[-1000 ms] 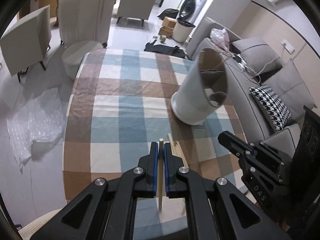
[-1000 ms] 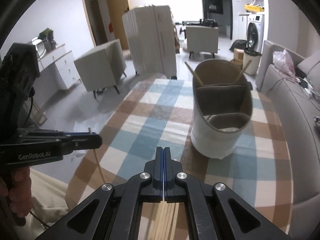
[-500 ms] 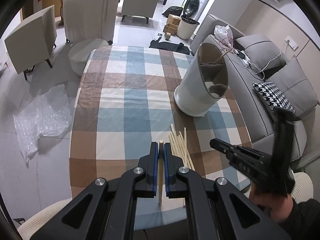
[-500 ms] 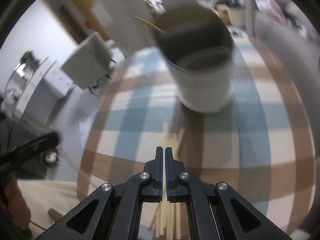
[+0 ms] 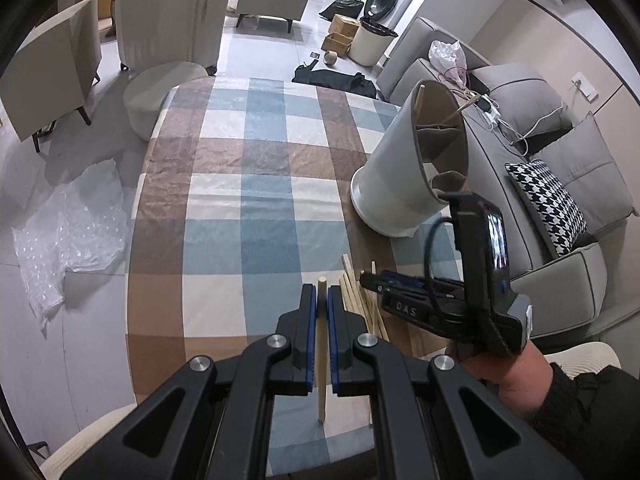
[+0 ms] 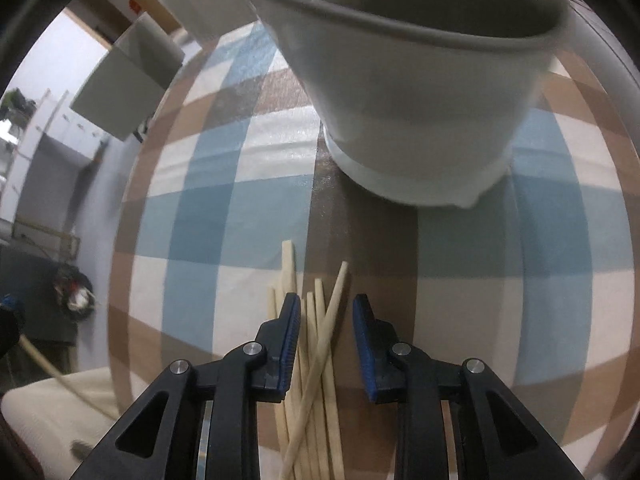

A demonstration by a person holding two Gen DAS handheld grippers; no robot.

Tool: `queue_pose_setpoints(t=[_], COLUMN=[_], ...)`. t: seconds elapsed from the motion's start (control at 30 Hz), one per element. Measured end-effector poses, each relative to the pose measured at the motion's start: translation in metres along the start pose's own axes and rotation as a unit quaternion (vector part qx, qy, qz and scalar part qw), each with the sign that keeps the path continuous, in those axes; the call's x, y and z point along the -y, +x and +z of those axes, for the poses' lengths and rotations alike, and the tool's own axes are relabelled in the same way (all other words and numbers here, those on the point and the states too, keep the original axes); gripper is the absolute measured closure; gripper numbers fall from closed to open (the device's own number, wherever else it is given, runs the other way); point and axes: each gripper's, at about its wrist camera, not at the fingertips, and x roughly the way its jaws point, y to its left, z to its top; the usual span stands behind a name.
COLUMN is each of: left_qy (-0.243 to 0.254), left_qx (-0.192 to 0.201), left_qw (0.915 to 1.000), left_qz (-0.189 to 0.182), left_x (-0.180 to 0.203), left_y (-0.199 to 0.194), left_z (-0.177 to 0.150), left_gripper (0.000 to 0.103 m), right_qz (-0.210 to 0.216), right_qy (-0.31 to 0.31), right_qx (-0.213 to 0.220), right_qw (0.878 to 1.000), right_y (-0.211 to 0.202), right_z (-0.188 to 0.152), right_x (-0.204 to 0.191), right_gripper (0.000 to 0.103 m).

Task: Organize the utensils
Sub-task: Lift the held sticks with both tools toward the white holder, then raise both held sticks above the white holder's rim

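My left gripper is shut on a single wooden chopstick, held above the near edge of the checked table. Several more chopsticks lie in a loose pile on the cloth. My right gripper hangs low over that pile with its jaws opening; chopsticks lie between the pads, which do not press on them. From the left wrist view the right gripper shows beside the pile. The white utensil holder stands beyond, with a couple of chopsticks in its compartments; it looms close in the right wrist view.
The table carries a blue, brown and white checked cloth. A grey sofa with a houndstooth cushion runs along the right. Armchairs, a round stool and plastic wrap on the floor lie to the left.
The right gripper has dropped down toward the chopstick pile and tilted steeply, and its jaws have parted from shut. The left gripper has kept its hold on the chopstick.
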Motion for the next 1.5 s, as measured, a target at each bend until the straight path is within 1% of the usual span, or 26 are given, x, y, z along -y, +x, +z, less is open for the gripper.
queue_pose_setpoints(t=[0.03, 0.1, 0.23, 0.33, 0.43, 0.57, 0.7, 0.8, 0.9, 1.0, 1.07, 1.13, 1.27, 1.43, 1.5], left_qy=[-0.002, -0.008, -0.014, -0.010, 0.001, 0.014, 0.022, 0.029, 0.022, 0.035, 0.044, 0.041, 0.043, 0.059, 0.063], left_qx=[0.000, -0.001, 0.001, 0.005, 0.012, 0.016, 0.021, 0.024, 0.023, 0.036, 0.044, 0.048, 0.064, 0.100, 0.111], left_qw=[1.0000, 0.9999, 0.9998, 0.9998, 0.9999, 0.9997, 0.9994, 0.9992, 0.9993, 0.9986, 0.9979, 0.9978, 0.9968, 0.9930, 0.9915], left_qz=[-0.003, -0.008, -0.015, -0.015, -0.009, -0.007, -0.014, -0.015, -0.021, -0.019, -0.017, -0.022, -0.023, -0.019, -0.021], left_x=[-0.001, -0.003, -0.004, 0.000, 0.005, 0.015, 0.022, 0.030, 0.037, 0.050, 0.058, 0.064, 0.080, 0.101, 0.106], left_y=[0.000, 0.000, -0.002, -0.004, -0.007, -0.011, -0.017, -0.020, -0.025, -0.037, -0.047, -0.057, -0.079, -0.105, -0.111], left_z=[0.001, 0.003, 0.003, 0.003, 0.002, -0.001, -0.004, -0.005, -0.004, -0.003, 0.000, 0.006, 0.025, 0.063, 0.079], left_gripper=[0.102, 0.102, 0.102, 0.102, 0.102, 0.102, 0.102, 0.102, 0.102, 0.102, 0.102, 0.102, 0.102, 0.102, 0.102], right_qz=[-0.004, -0.019, -0.029, -0.024, -0.007, 0.005, 0.023, 0.030, 0.029, 0.041, 0.048, 0.052, 0.057, 0.061, 0.062], right_qy=[-0.001, -0.002, 0.006, 0.013, 0.012, -0.004, -0.022, -0.027, -0.034, -0.031, -0.034, -0.038, -0.048, -0.052, -0.051], right_qx=[-0.005, -0.009, 0.003, 0.025, 0.061, 0.127, 0.195, 0.230, 0.256, 0.288, 0.315, 0.338, 0.383, 0.432, 0.452], right_qw=[1.000, 1.000, 1.000, 0.999, 0.998, 0.992, 0.980, 0.972, 0.966, 0.956, 0.947, 0.939, 0.921, 0.898, 0.888], right_y=[0.001, 0.002, 0.000, -0.009, -0.029, -0.074, -0.122, -0.144, -0.161, -0.183, -0.200, -0.217, -0.252, -0.292, -0.305], right_z=[0.003, 0.005, 0.000, -0.007, -0.014, -0.030, -0.054, -0.065, -0.073, -0.079, -0.077, -0.077, -0.065, -0.037, -0.019], right_x=[-0.002, -0.004, -0.001, 0.005, 0.008, 0.007, 0.009, 0.008, 0.002, 0.002, -0.002, -0.004, 0.000, 0.013, 0.019], right_gripper=[0.078, 0.097, 0.099, 0.099, 0.099, 0.099, 0.099, 0.099, 0.099, 0.099, 0.099, 0.099, 0.099, 0.099, 0.099])
